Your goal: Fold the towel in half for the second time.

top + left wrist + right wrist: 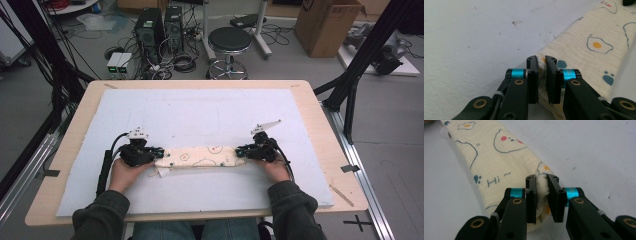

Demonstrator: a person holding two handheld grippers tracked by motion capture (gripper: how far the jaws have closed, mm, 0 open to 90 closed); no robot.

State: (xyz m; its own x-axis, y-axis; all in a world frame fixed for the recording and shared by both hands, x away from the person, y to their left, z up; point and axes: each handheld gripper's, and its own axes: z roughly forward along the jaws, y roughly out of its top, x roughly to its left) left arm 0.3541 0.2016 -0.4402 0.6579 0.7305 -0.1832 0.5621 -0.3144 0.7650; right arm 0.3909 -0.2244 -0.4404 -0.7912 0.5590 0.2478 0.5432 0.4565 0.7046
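A cream cloth (200,156) printed with fried eggs and bear outlines lies folded into a long narrow strip across the white mat (200,115). My left gripper (156,152) pinches the strip's left end; in the left gripper view the cloth (584,50) is bunched between the pads of my left gripper (541,65). At the other end my right gripper (242,150) holds the strip. The right gripper view has the cloth (499,157) squeezed between the jaws of my right gripper (542,183). Both hands rest low on the mat.
The mat covers most of a wooden table (320,125). A small wooden stick (341,195) lies near the table's right front corner. Beyond the table stand a black stool (229,42), computer towers (150,27) and a cardboard box (325,22).
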